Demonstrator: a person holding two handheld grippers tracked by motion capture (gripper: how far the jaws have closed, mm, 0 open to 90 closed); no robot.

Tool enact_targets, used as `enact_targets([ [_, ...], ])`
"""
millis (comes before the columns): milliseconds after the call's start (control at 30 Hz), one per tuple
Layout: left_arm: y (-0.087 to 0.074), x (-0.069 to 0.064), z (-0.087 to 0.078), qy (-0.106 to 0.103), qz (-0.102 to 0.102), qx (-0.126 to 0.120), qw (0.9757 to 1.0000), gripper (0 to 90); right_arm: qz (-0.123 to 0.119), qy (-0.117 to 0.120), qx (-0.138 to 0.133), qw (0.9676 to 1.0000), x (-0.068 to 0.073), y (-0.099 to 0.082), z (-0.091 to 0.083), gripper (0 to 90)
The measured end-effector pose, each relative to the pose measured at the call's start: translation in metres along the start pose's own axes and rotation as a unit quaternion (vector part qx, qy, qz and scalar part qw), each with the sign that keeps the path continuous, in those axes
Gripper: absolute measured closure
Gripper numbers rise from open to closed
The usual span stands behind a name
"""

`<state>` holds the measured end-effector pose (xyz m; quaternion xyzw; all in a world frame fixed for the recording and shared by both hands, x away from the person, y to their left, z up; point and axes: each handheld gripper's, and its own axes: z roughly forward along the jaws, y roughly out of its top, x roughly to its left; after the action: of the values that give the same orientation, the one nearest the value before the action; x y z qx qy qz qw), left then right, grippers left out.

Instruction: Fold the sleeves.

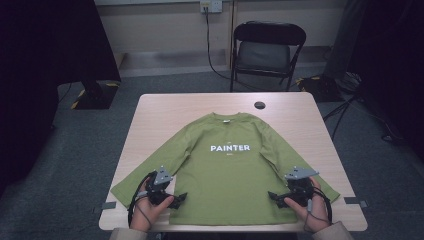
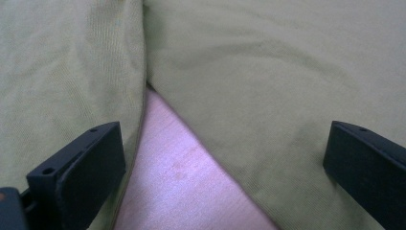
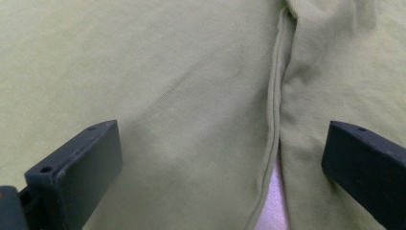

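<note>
We are viewing a green long-sleeved shirt (image 1: 227, 170) lying flat and face up on the tabletop (image 1: 150, 107), its collar pointing away from the person, its white lettering reading upright, and both sleeves angling out toward the near corners. We are holding the left tool (image 1: 176, 199) at the gap between the left sleeve (image 1: 150, 167) and the body of the shirt, and the right tool (image 1: 276, 197) at the matching gap beside the right sleeve (image 1: 300, 165). In each gripper view we are seeing the two black jaws standing wide apart over the fabric, gripping nothing, with a wedge of bare tabletop showing between sleeve and side seam. We are judging this to be the opening step of folding: positioning both tools near the lower sides before any grasp. The next move is calling for lowering each tool, closing on a single cloth edge, and lifting both sides evenly.
</note>
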<state>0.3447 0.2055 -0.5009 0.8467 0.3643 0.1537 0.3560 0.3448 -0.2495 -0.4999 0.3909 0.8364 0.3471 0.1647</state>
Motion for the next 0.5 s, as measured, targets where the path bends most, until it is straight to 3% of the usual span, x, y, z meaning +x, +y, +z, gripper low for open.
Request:
enact_targets([
  [100, 0.0, 0.0, 0.0, 0.0, 0.0, 0.0, 1.0, 0.0, 0.003, 0.012, -0.001, 0.9999, -0.004, 0.001, -0.004, 1.8],
  [500, 0.0, 0.0, 0.0, 0.0, 0.0, 0.0, 1.0, 0.0, -0.009, 0.005, -0.005, 0.9999, -0.016, -0.003, -0.025, 1.2],
])
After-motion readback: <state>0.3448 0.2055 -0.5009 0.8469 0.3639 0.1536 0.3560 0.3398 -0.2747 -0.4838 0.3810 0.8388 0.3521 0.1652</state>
